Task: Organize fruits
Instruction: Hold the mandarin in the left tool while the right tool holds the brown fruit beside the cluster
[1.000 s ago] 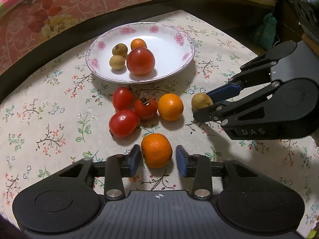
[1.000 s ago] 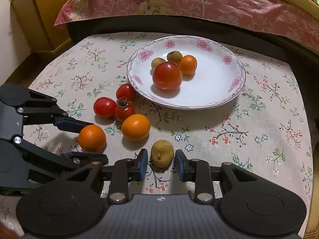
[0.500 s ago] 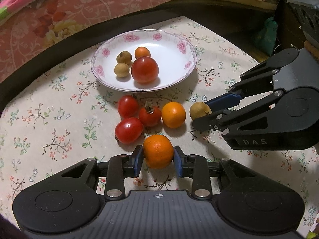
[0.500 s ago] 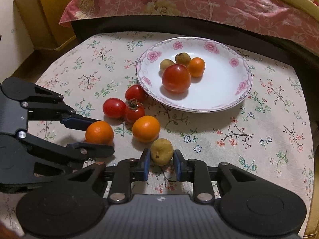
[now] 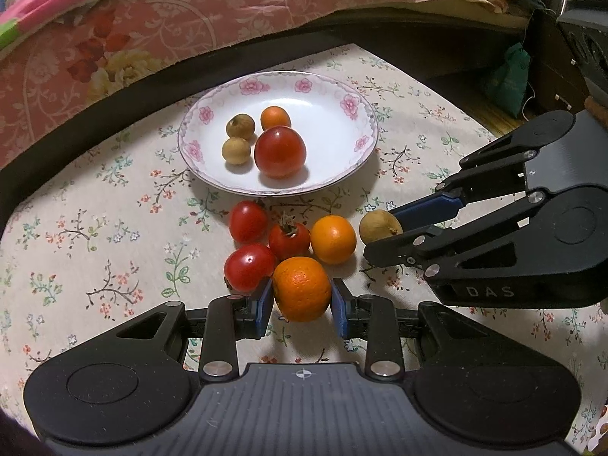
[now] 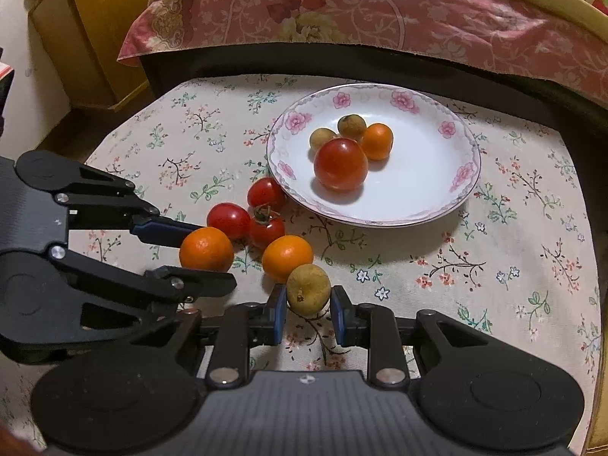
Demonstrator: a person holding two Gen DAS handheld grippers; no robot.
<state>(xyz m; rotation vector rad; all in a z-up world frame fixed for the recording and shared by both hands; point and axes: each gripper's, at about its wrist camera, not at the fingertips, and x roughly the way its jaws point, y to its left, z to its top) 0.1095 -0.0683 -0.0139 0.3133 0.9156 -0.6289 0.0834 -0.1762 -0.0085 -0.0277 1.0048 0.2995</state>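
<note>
Fruits are lying partly on a flowered plate (image 5: 357,144) and partly on the cloth-covered bench (image 5: 95,235) in the left wrist view. The left tongs (image 5: 302,302) are gripping a mandarin (image 5: 301,288) between their blue pads, near the bench's front edge. Just beyond it, three small tomatoes (image 5: 247,221) and a second mandarin (image 5: 333,239) are sitting in a tight cluster between the held fruit and the plate. The plate, toward the bench's far edge, is carrying a large tomato (image 5: 280,152), two longans (image 5: 236,151) and a small orange (image 5: 275,117). To the right, the right tongs (image 5: 387,233) are closing around a brown longan (image 5: 379,227). A pink bedspread (image 5: 190,26) is lying behind the bench. In the right wrist view, the right tongs (image 6: 307,307) are pinching the brown longan (image 6: 307,290) at the bench's (image 6: 513,266) front edge, with the pads narrow against its sides. The second mandarin (image 6: 287,257) is touching it from behind. At the left, the left tongs (image 6: 205,250) are clamping the mandarin (image 6: 206,249), beside the tomatoes (image 6: 228,220). The plate (image 6: 429,205) is sitting farther back with the large tomato (image 6: 341,164) and small fruits in it.
</note>
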